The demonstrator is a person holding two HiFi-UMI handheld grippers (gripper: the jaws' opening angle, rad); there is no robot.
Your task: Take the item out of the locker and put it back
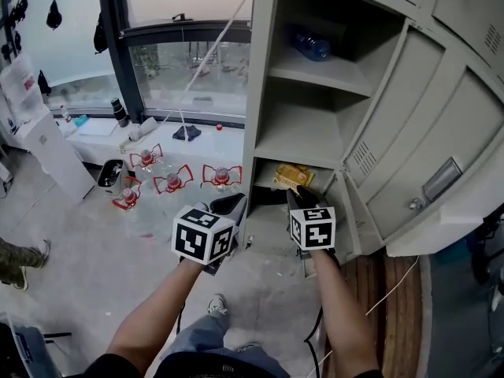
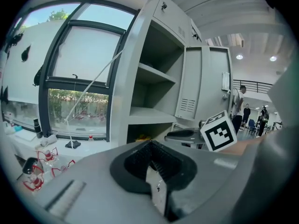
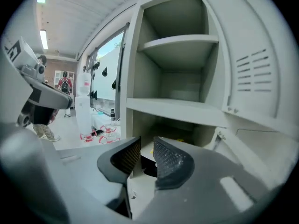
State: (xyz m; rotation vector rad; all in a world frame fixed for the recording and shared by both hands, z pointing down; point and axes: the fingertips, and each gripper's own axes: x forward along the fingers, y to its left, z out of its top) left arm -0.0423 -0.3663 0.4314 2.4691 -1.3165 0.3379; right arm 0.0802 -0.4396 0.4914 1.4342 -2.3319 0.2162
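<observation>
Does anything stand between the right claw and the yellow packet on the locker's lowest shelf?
Nothing visible does. The door stands open, and the right claw, its jaws apart and empty, sits just before the yellow packet.

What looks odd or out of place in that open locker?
Little stands out. The blue bottle lies on its side on the upper shelf rather than upright, and the yellow packet in the bottom compartment looks crumpled. No spill or damage shows on the locker.
</observation>
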